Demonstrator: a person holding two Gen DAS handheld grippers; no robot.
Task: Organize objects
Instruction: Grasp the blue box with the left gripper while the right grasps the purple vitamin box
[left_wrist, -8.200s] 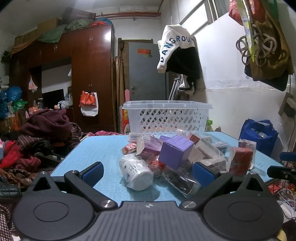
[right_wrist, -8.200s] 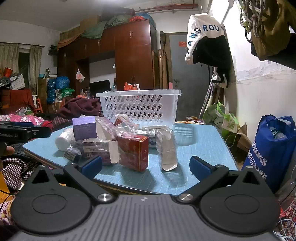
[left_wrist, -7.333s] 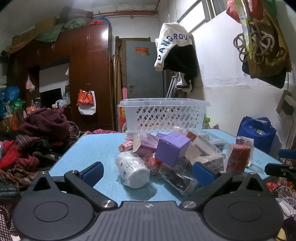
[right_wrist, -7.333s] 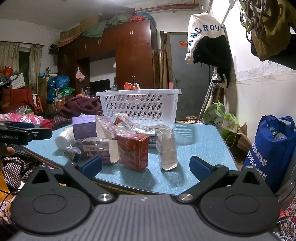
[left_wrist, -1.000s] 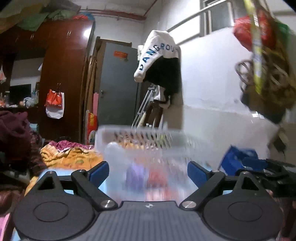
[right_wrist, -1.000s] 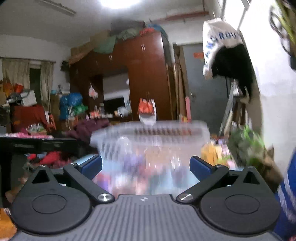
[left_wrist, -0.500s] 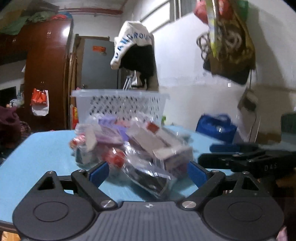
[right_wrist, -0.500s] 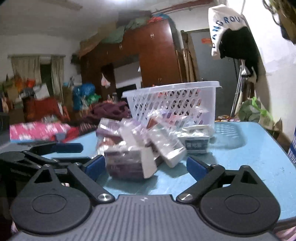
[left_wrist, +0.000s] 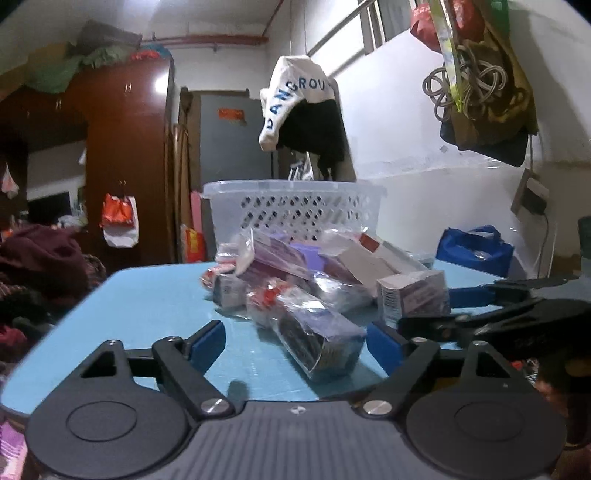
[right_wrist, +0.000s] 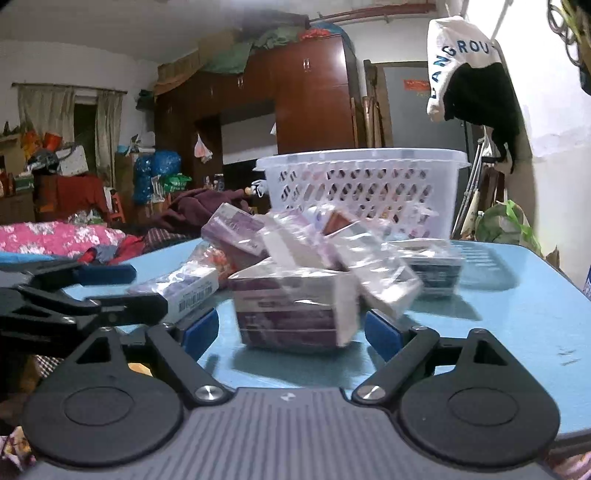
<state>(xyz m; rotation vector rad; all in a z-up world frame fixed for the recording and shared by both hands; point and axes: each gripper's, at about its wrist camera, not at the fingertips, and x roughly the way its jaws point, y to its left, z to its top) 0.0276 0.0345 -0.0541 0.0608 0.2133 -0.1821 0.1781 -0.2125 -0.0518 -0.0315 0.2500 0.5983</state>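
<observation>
A pile of wrapped boxes and packets lies on the blue table in front of a white lattice basket. My left gripper is open; a clear-wrapped dark packet lies between its fingers, untouched. My right gripper is open with a wrapped purple-and-white box between its fingers, not clamped. The basket also shows in the right wrist view. Each gripper shows in the other's view, the right one and the left one.
A blue bag stands right of the table by the white wall. Heaps of clothes lie to the left. A dark wardrobe and a grey door stand behind the basket.
Both grippers have moved closer to the pile, low over the table edge. The dark packet and the purple-and-white box now sit between the open fingers.
</observation>
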